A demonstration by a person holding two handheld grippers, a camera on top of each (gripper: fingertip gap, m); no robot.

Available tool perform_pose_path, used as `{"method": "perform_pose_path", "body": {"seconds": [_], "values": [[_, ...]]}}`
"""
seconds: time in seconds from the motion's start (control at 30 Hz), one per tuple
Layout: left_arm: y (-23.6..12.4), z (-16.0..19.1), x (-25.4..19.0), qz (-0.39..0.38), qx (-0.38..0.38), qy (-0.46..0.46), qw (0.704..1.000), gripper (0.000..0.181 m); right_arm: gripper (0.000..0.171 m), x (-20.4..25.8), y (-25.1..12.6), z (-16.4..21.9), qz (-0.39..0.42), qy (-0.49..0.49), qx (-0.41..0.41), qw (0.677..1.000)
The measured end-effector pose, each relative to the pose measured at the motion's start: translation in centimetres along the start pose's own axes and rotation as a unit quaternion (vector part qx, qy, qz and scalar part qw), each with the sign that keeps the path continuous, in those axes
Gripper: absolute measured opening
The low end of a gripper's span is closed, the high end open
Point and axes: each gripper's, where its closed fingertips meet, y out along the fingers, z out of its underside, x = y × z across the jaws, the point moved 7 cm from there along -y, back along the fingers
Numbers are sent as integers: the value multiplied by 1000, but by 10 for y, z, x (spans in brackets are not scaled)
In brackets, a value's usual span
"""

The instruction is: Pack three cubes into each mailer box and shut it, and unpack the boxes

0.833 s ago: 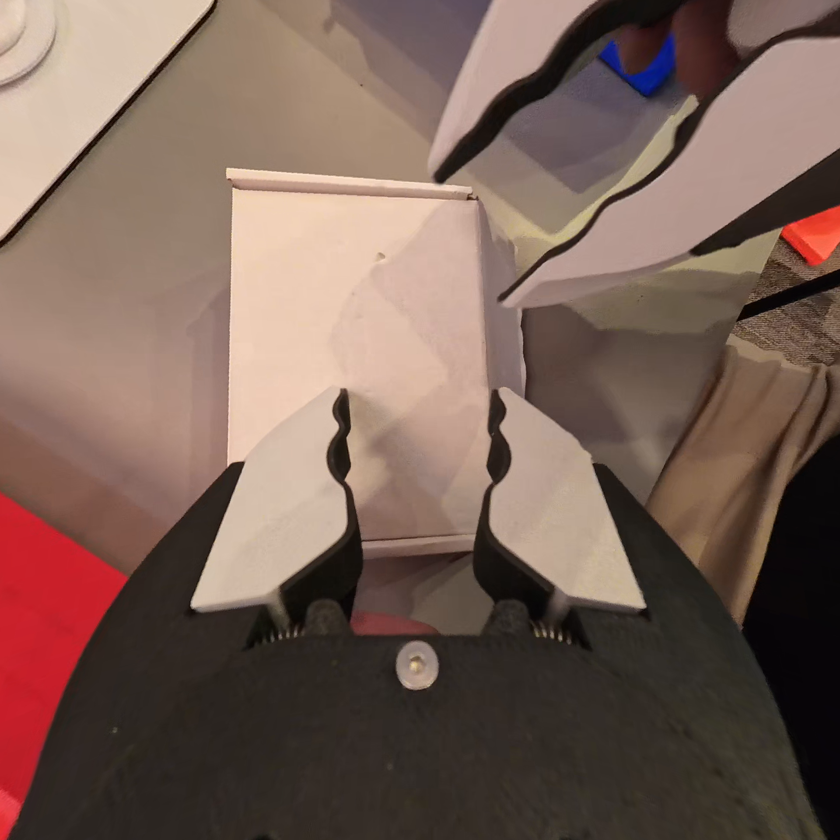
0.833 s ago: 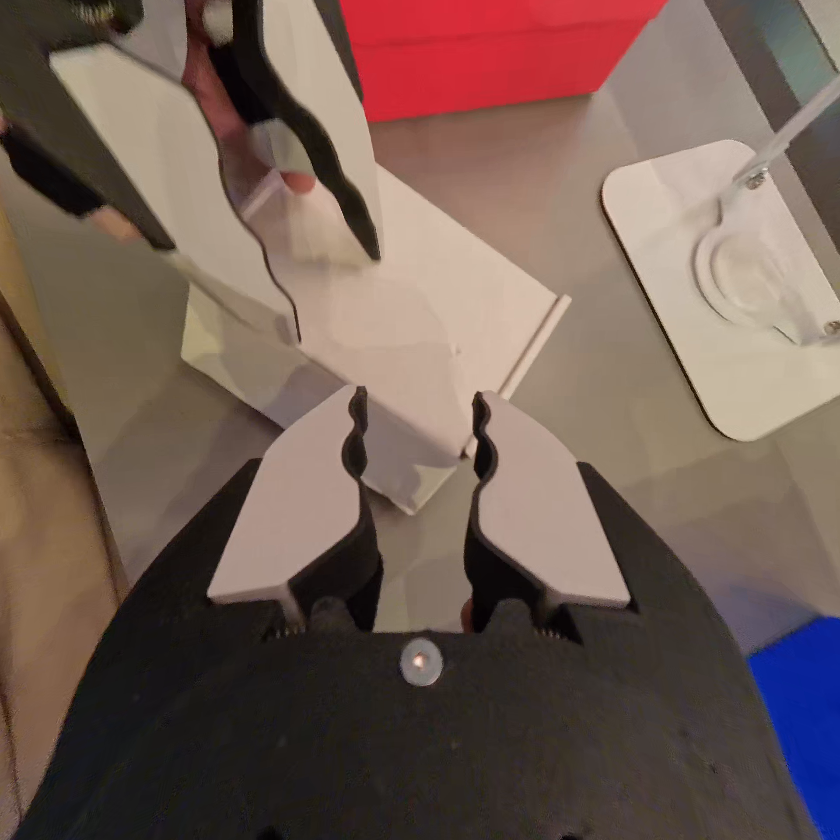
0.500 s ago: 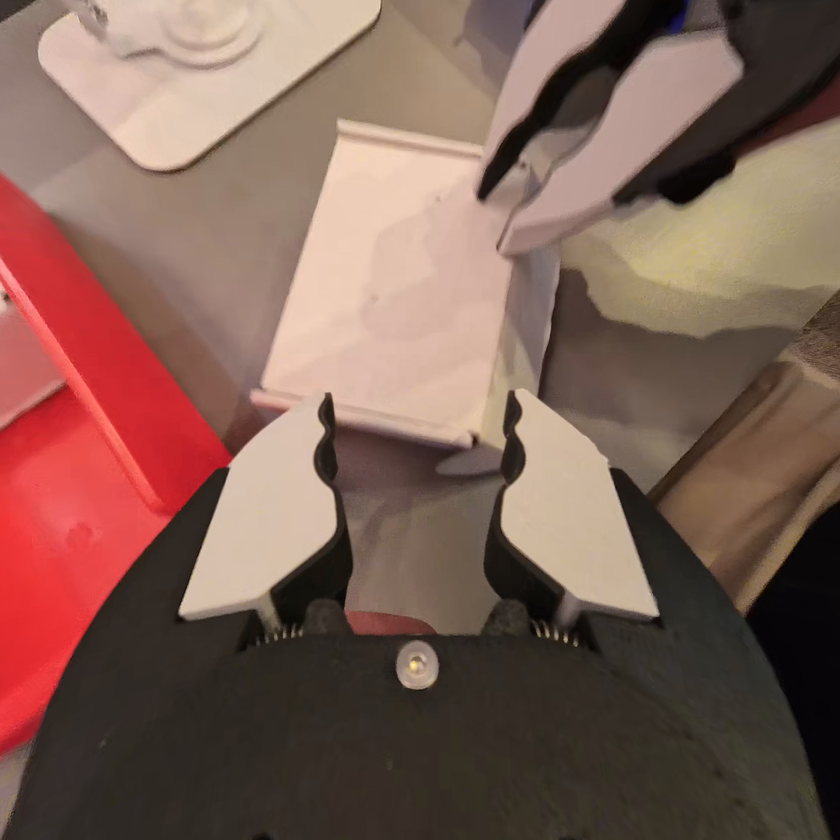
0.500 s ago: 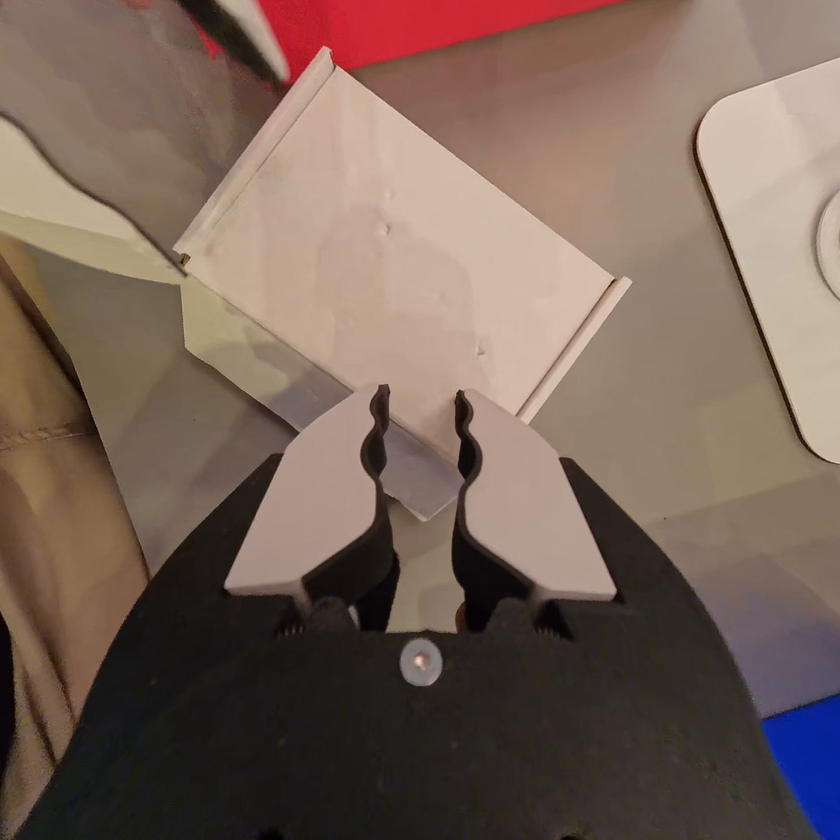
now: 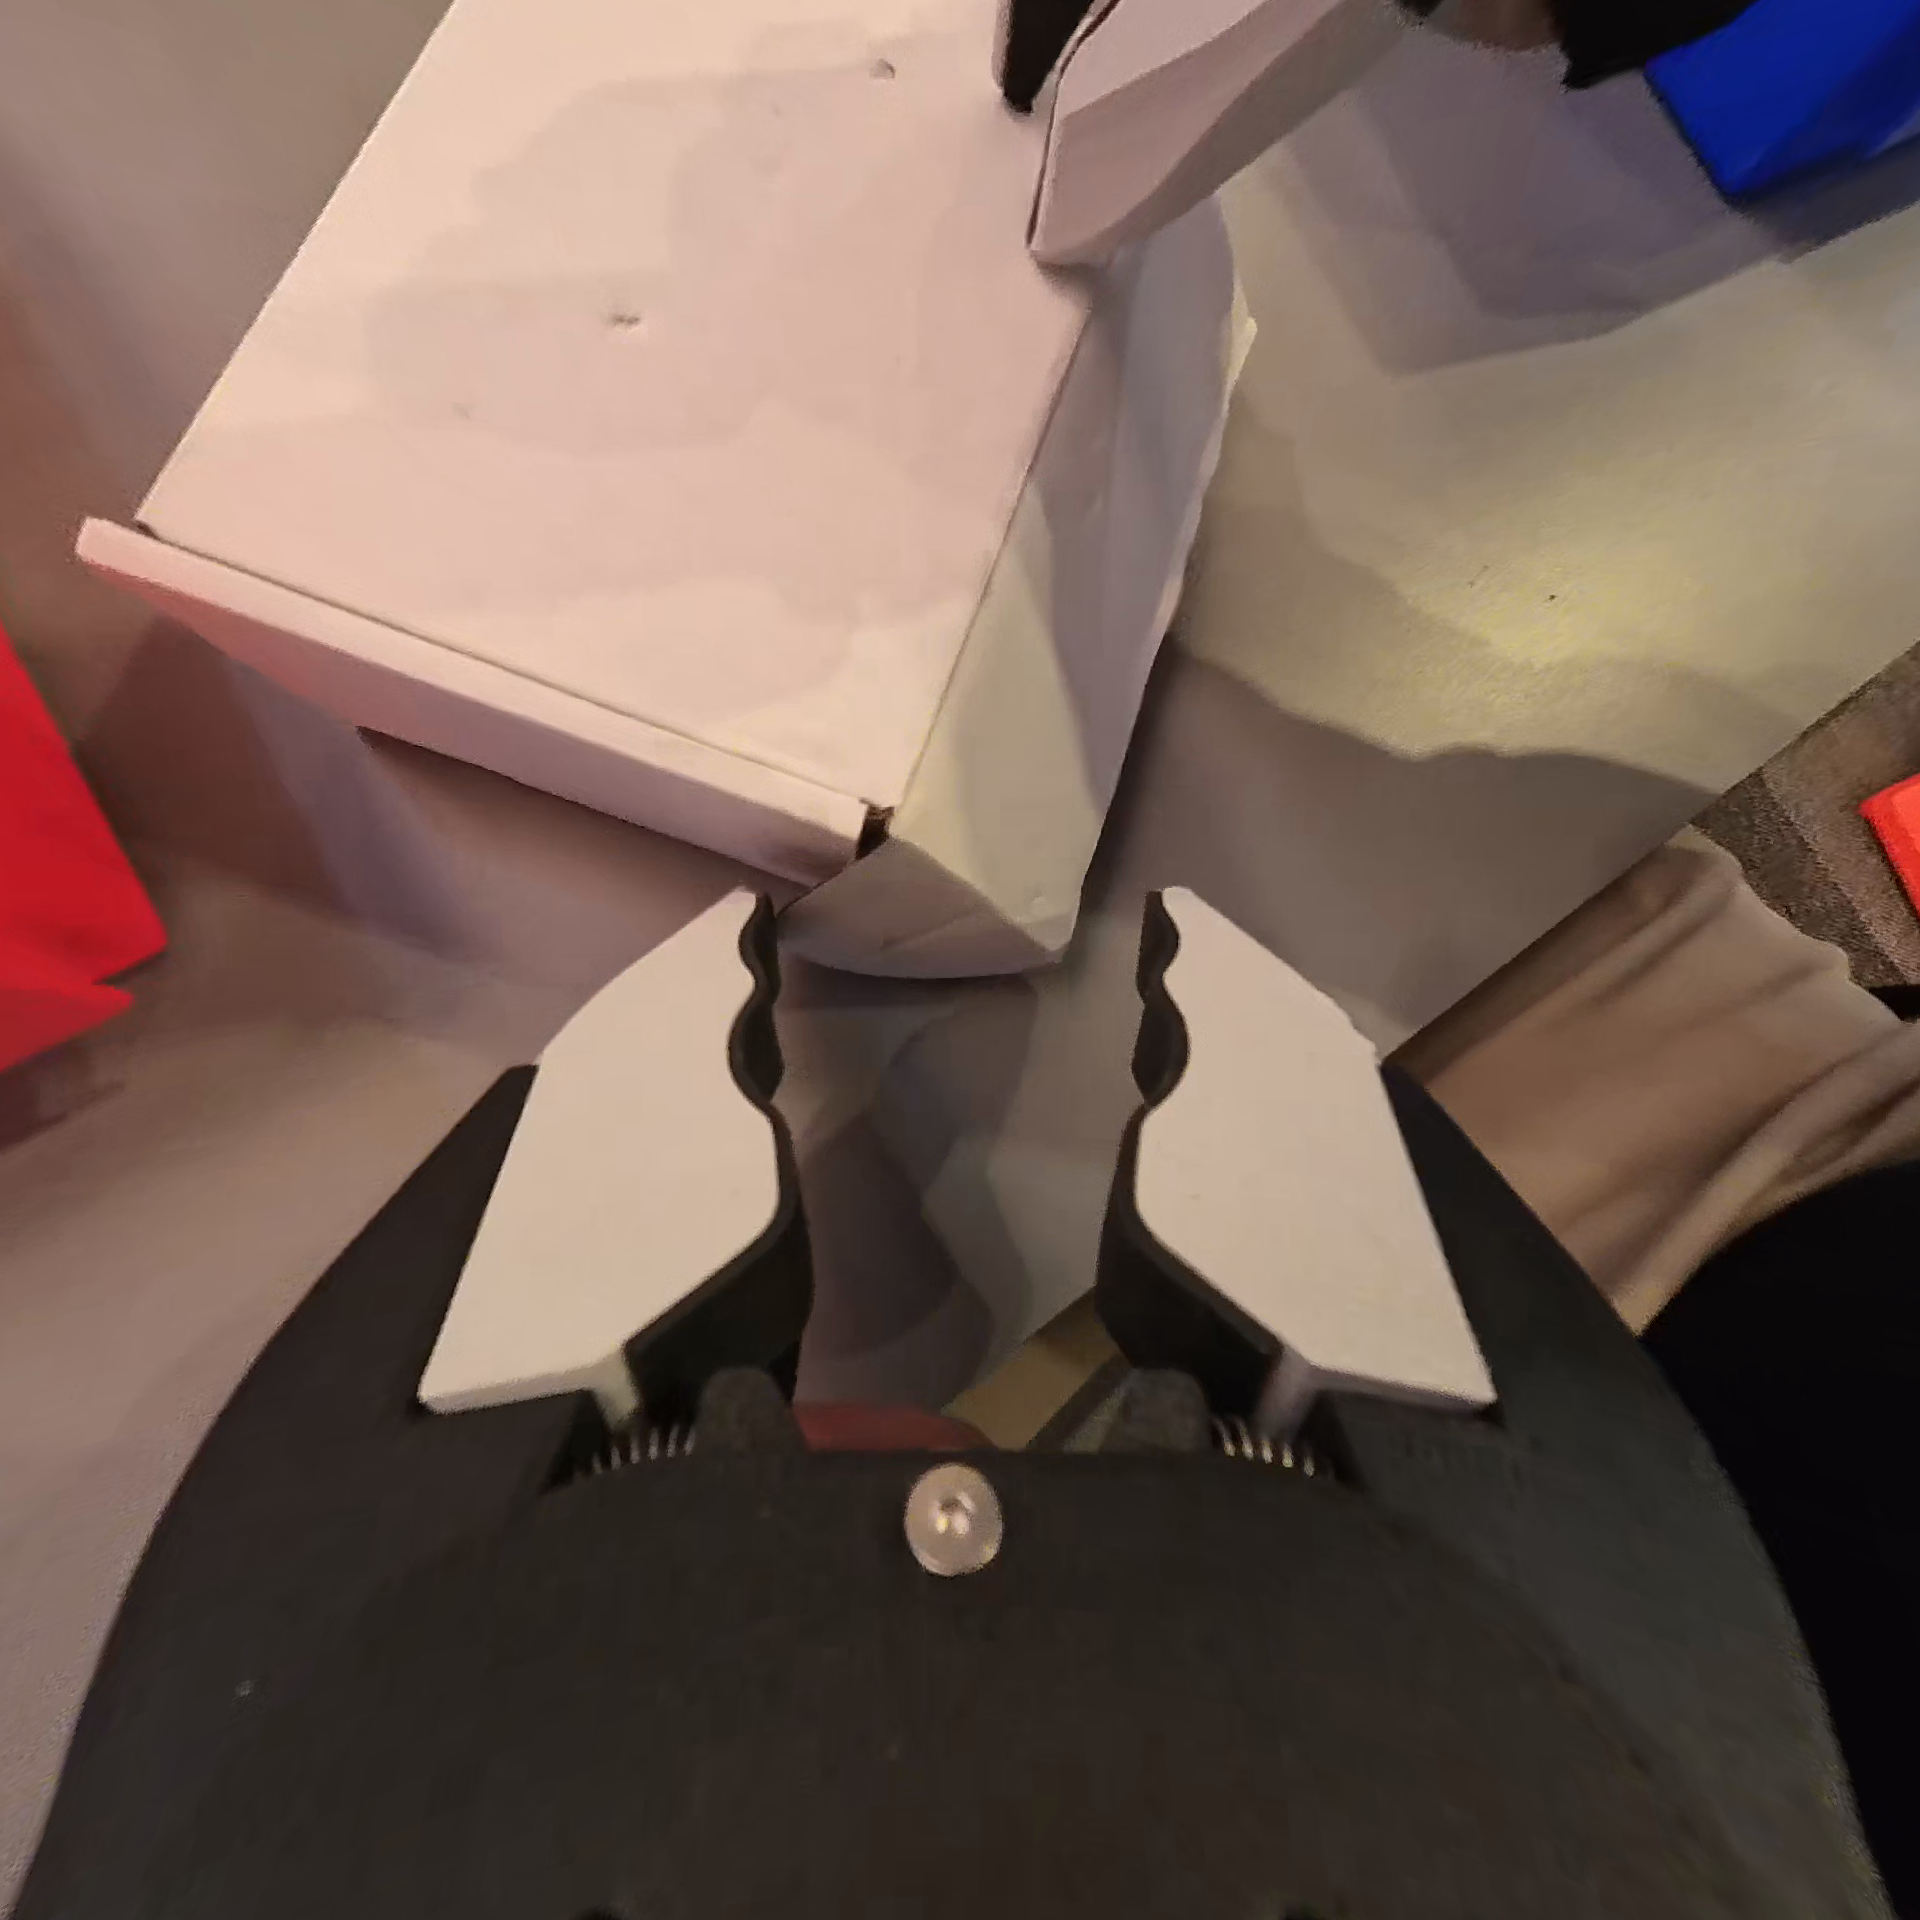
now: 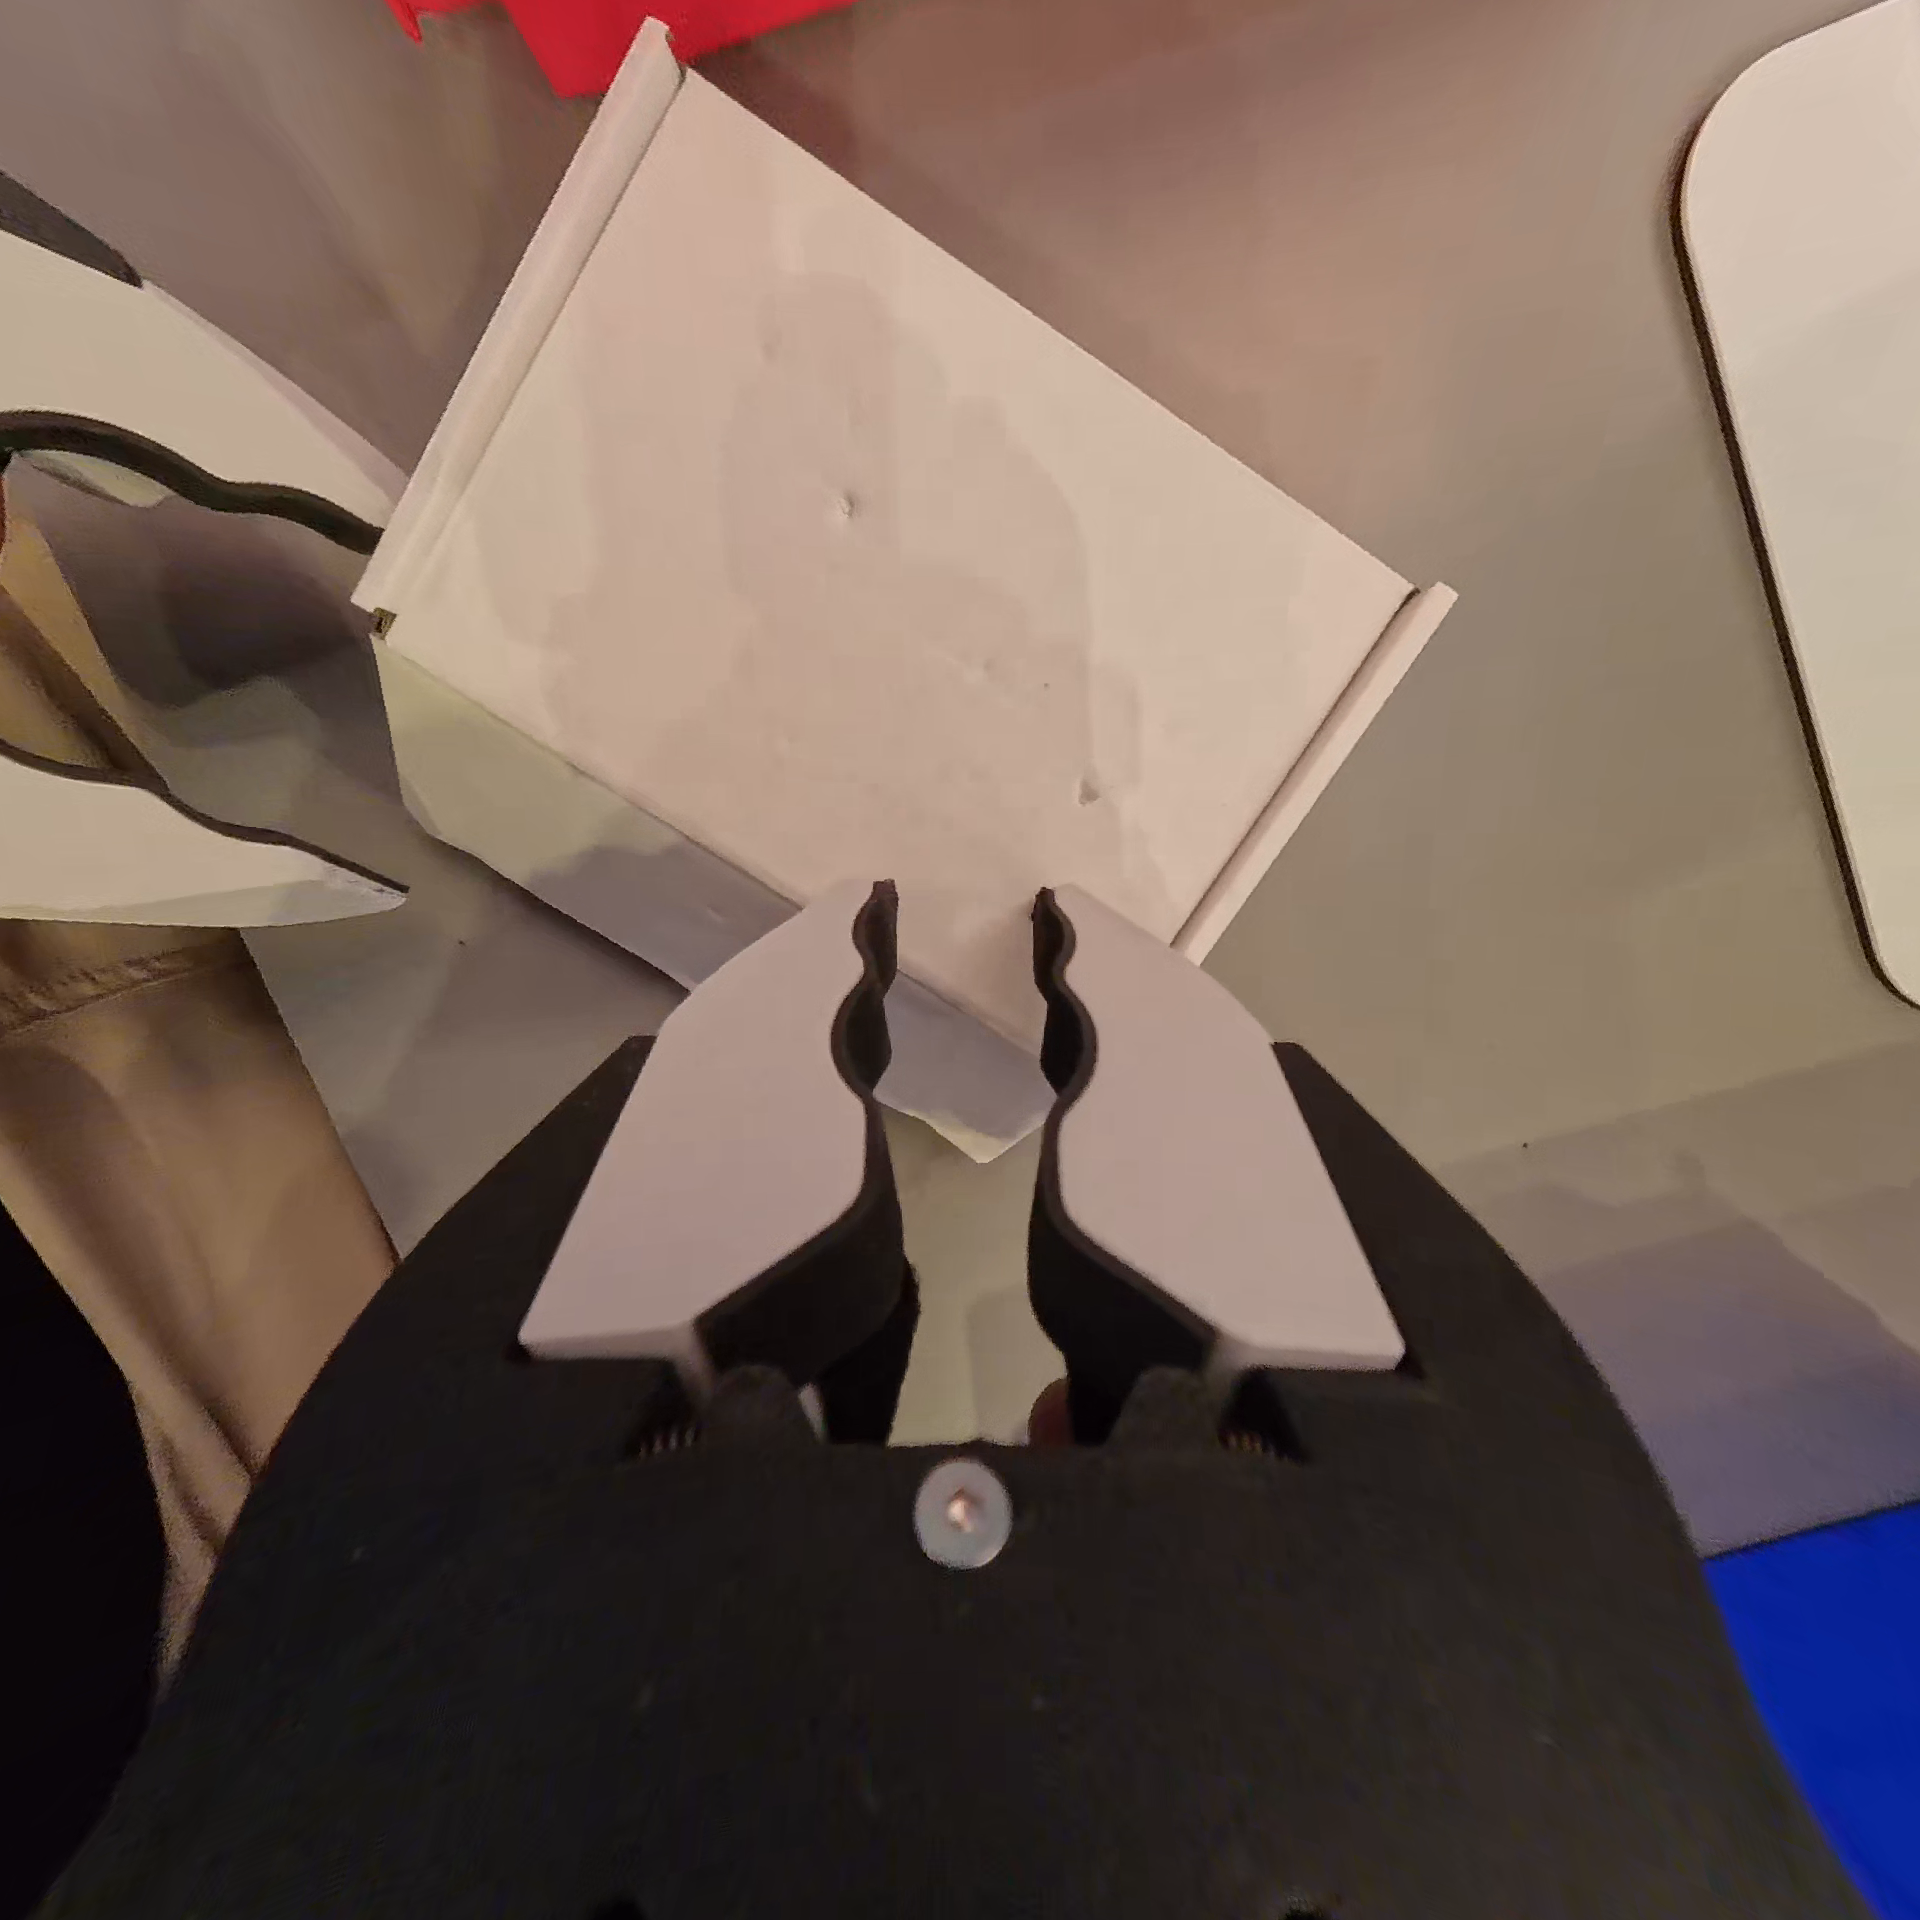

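Note:
A white mailer box [image 5: 623, 364] lies shut on the grey table; it also shows in the right wrist view [image 6: 883, 582]. No cubes show. My left gripper [image 5: 958, 914] is open and empty, its fingertips just short of the box's near corner. It shows at the left edge of the right wrist view [image 6: 390, 717], beside the box's end. My right gripper [image 6: 964, 899] has a narrow gap between its jaws and sits over the box's other near corner, with nothing clearly held. Its fingertips [image 5: 1122, 135] show at the box's far corner in the left wrist view.
A red container [image 5: 52, 831] stands left of the box and shows beyond it in the right wrist view [image 6: 623, 31]. A blue object [image 6: 1818, 1662] lies near the right gripper. A white stand base [image 6: 1829, 468] sits at the right. Beige cloth [image 5: 1662, 1039] is past the table edge.
My left gripper has drawn back from over the box's lid to its near corner and stays open. My right gripper's jaws have narrowed and it has moved closer over the box's corner.

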Motion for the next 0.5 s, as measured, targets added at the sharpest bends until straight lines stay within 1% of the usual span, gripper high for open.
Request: {"method": "perform_pose_path", "body": {"seconds": [0.03, 0.13, 0.17, 0.2, 0.23, 0.33, 0.43, 0.47, 0.5], "values": [[-1, 2, -1, 0, 1, 0, 1000, 66, 25, 0, 0, -1, 1, 1, 5, 1000], [0, 4, -3, 9, 3, -2, 1000, 68, 25, 1, 0, -2, 2, -2, 17, 1000], [1, 5, -4, 20, 6, -4, 1000, 66, 25, 2, 0, -3, -7, -5, 22, 1000], [3, 7, -5, 27, 13, -7, 1000, 66, 31, 4, -1, -5, -17, -13, 31, 999], [6, 10, -6, 27, 18, -6, 999, 66, 32, 6, -2, -7, -18, -21, 40, 999], [8, 11, -4, 19, 13, -7, 1000, 68, 35, 14, 0, -19, -39, -41, 17, 998], [9, 9, -2, 18, 15, -5, 1000, 66, 40, 13, 11, -25, -34, -67, 15, 997], [9, 9, -2, 18, 14, -8, 1000, 66, 35, 11, 12, -26, -31, -66, 16, 997], [8, 9, -3, 19, 13, -13, 1000, 65, 36, 10, 12, -27, -30, -66, 21, 997]]}}
